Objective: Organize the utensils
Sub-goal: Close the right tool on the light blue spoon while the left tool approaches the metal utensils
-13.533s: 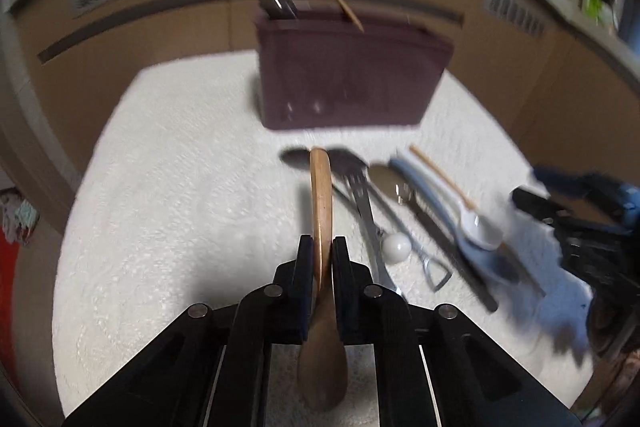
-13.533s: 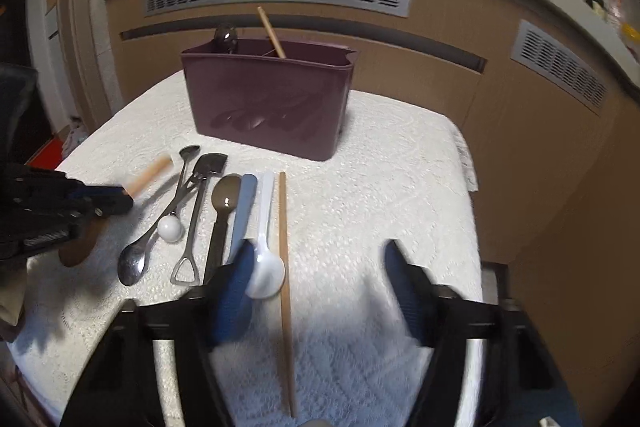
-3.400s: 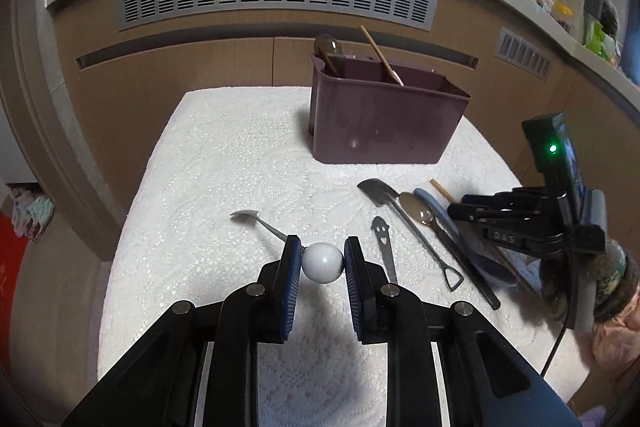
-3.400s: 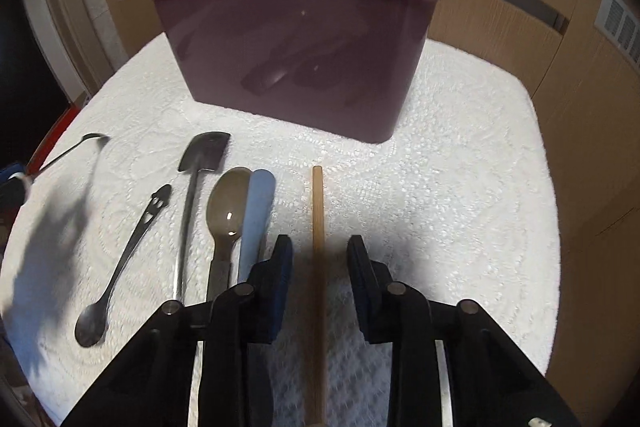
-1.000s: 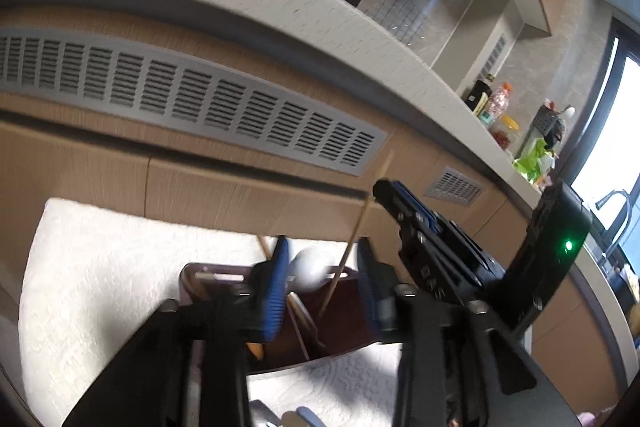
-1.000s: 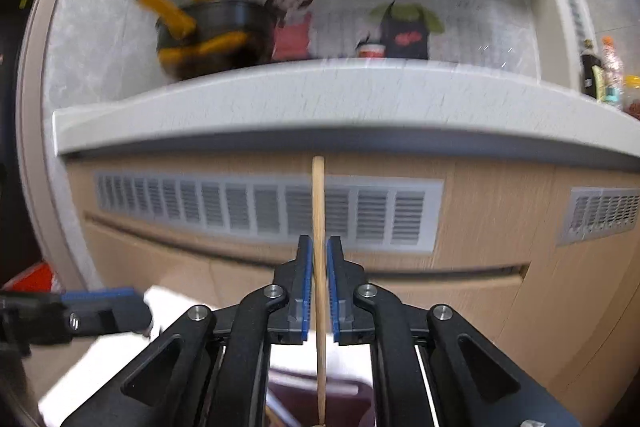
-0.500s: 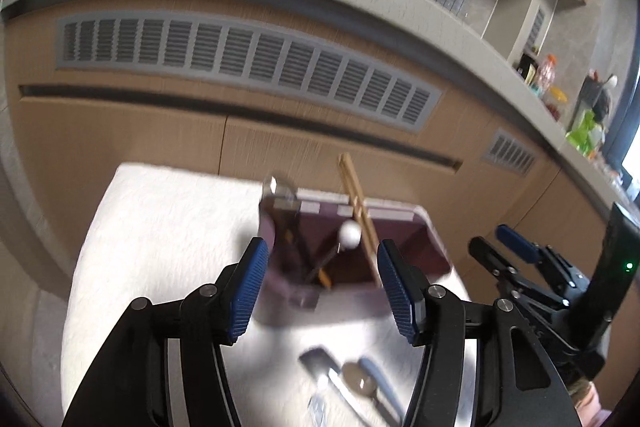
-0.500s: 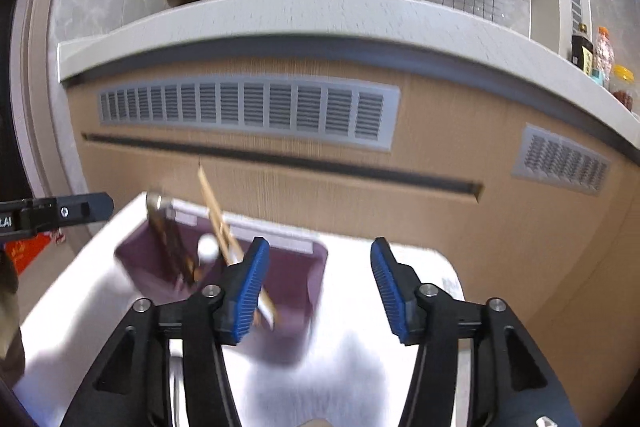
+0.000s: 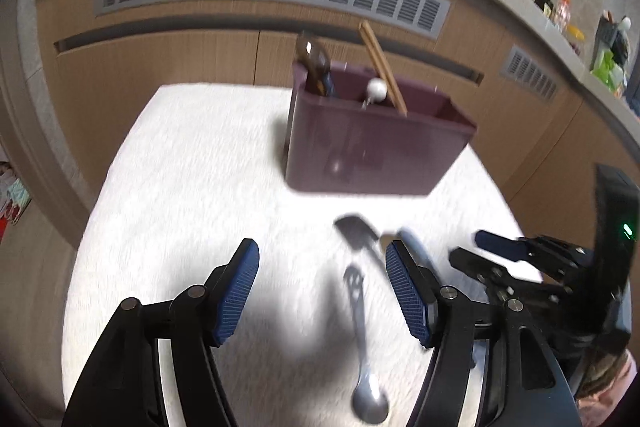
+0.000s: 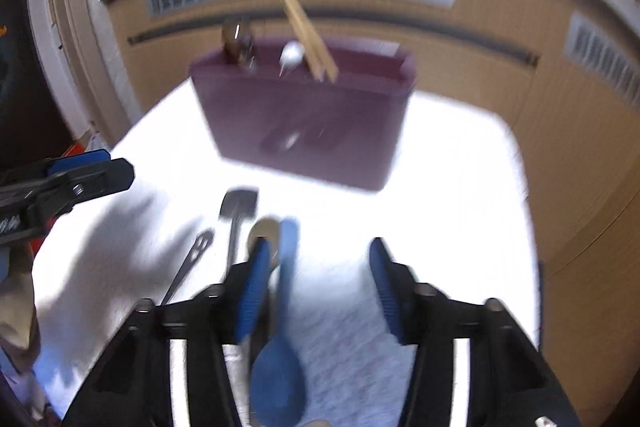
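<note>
A purple caddy (image 9: 372,147) (image 10: 304,131) stands at the back of the white table. It holds two wooden chopsticks (image 9: 382,67) (image 10: 310,35), a white-ball-ended utensil (image 9: 377,89) and a dark spoon. My left gripper (image 9: 324,291) hangs over the table, its jaws opening and empty. A silver spoon with a face cutout (image 9: 360,327) lies below its gap, untouched. My right gripper (image 10: 318,291) has its jaws closing. A blue spoon (image 10: 280,347) lies between them near the left finger, with no pad pressing it.
A dark spatula (image 9: 354,229) (image 10: 238,207) and a brownish spoon (image 10: 264,231) lie beside the blue spoon. The right gripper (image 9: 474,247) shows at the left view's right edge. Wooden cabinets with vents stand behind the table (image 9: 192,163).
Both grippers dropped from above the caddy and tilted down toward the table. The chopstick and the white-ball utensil were let go into the caddy. Both jaws now stand apart.
</note>
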`<state>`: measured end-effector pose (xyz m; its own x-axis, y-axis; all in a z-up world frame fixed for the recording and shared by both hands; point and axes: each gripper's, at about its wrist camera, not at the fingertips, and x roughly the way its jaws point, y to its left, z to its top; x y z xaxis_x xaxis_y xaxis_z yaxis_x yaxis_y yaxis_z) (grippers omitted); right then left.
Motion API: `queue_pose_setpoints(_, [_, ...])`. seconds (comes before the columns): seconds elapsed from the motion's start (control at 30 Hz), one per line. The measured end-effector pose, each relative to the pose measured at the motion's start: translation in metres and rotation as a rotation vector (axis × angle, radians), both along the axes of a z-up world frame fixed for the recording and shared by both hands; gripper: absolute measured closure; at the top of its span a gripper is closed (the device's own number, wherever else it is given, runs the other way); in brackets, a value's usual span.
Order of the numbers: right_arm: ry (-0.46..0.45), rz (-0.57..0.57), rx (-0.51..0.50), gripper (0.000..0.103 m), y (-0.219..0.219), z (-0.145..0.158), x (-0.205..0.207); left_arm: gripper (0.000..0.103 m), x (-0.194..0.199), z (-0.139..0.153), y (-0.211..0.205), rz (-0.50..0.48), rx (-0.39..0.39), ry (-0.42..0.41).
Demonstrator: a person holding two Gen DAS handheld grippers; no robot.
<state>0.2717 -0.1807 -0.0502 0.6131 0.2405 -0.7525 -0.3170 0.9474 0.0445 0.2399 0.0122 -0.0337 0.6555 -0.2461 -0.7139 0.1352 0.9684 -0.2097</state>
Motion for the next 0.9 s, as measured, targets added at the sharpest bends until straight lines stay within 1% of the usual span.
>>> queue_pose_setpoints(0.03, [0.038, 0.008, 0.004, 0.073, 0.003, -0.008, 0.004, 0.036, -0.002, -0.004, 0.001, 0.001, 0.003, 0.012])
queue_pose_setpoints(0.1, [0.085, 0.011, 0.007, 0.076, 0.008, -0.021, 0.01, 0.036, -0.005, -0.011, 0.001, 0.0, 0.007, 0.037])
queue_pose_setpoints(0.17, [0.106, 0.019, -0.003, 0.078, 0.014, -0.028, 0.014, 0.036, -0.006, -0.017, 0.001, 0.001, 0.009, 0.057])
queue_pose_setpoints(0.27, [0.116, 0.027, 0.004, 0.078, 0.018, -0.032, 0.017, 0.036, -0.004, -0.024, -0.001, 0.0, 0.008, 0.078])
queue_pose_setpoints(0.3, [0.116, 0.027, 0.01, 0.081, 0.018, -0.032, 0.017, 0.036, -0.003, -0.025, -0.003, 0.0, 0.01, 0.082])
queue_pose_setpoints(0.33, [0.117, 0.03, 0.011, 0.089, 0.018, -0.031, 0.017, 0.036, -0.002, -0.027, -0.004, 0.001, 0.011, 0.086])
queue_pose_setpoints(0.37, [0.118, 0.041, 0.008, 0.093, 0.019, -0.031, 0.015, 0.036, -0.001, -0.028, -0.006, -0.001, 0.011, 0.091])
queue_pose_setpoints(0.47, [0.098, 0.041, -0.031, 0.093, 0.021, -0.03, 0.008, 0.036, 0.002, -0.031, -0.013, -0.008, 0.02, 0.106])
queue_pose_setpoints(0.5, [0.094, 0.038, -0.029, 0.093, 0.019, -0.029, 0.006, 0.036, 0.003, -0.033, -0.016, -0.011, 0.027, 0.111])
queue_pose_setpoints(0.8, [0.038, -0.067, 0.038, 0.093, -0.034, -0.009, -0.034, 0.036, 0.006, -0.037, -0.043, -0.051, 0.079, 0.136])
queue_pose_setpoints(0.9, [0.025, -0.106, 0.063, 0.093, -0.05, -0.006, -0.043, 0.036, 0.012, -0.037, -0.05, -0.061, 0.065, 0.158])
